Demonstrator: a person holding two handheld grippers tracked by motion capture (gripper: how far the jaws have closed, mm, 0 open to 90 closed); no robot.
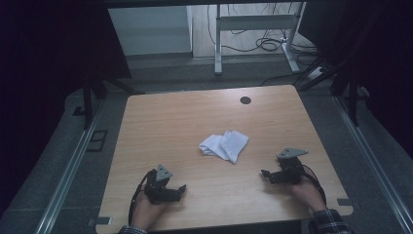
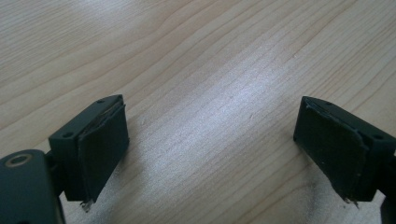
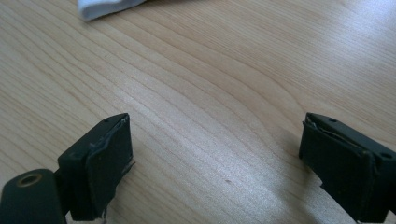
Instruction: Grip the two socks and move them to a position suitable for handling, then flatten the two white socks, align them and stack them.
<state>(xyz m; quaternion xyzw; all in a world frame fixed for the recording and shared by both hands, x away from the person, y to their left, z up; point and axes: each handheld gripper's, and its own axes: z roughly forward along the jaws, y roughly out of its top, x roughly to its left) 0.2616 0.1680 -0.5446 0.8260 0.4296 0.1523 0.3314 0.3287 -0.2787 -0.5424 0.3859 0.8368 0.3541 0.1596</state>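
A crumpled white cloth (image 1: 224,145) lies near the middle of the wooden table (image 1: 195,117). My left gripper (image 1: 181,189) rests low at the front left, held by a hand, well apart from the cloth. In the left gripper view its jaws stand wide open (image 2: 212,149) over bare wood, nothing between them. My right gripper (image 1: 265,173) sits at the front right, pointing left, a short way from the cloth. The right gripper view has its jaws open (image 3: 217,161) over bare wood, with an edge of the cloth (image 3: 105,7) at the top left.
A dark round hole (image 1: 245,100) sits near the table's far edge. Metal rails (image 1: 73,161) run along both sides of the table. Beyond the far edge stand a white desk frame (image 1: 253,24) and floor cables (image 1: 265,44).
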